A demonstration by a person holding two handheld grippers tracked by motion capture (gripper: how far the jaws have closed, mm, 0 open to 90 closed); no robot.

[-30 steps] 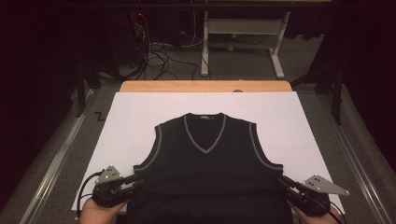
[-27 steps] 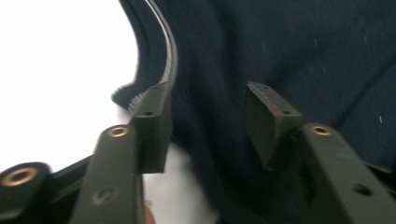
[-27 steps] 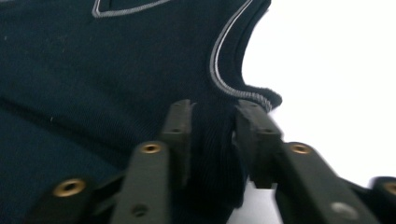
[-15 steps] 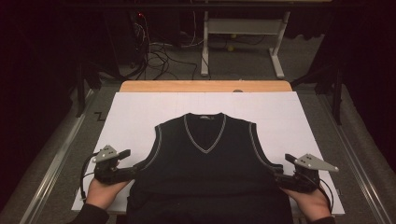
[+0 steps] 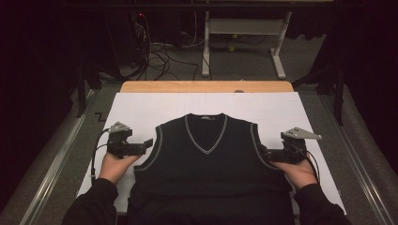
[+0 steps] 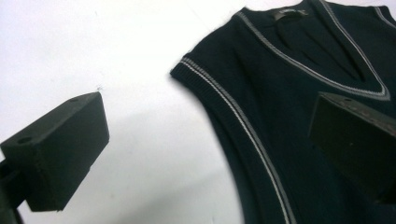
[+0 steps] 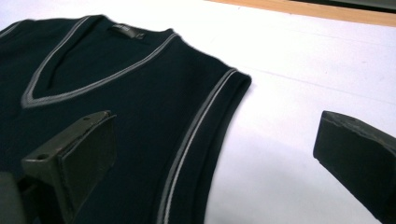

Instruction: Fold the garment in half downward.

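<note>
One dark knit vest, two claws flanking it at the armholes

The vest [image 5: 209,164] lies flat and face-up in the middle of the white-covered surface [image 5: 141,108], hem toward the person, with plenty of bare white on both sides. It's ribbed knit, with grey piping around the V-neck and both armholes. The left claw [image 5: 146,144] and right claw [image 5: 262,152] are both spread wide, gripping nothing, each straddling an armhole edge.

dim, dark surroundings; white table cover [image 5: 141,108] brightly lit, gripper views softly blurred.
</note>
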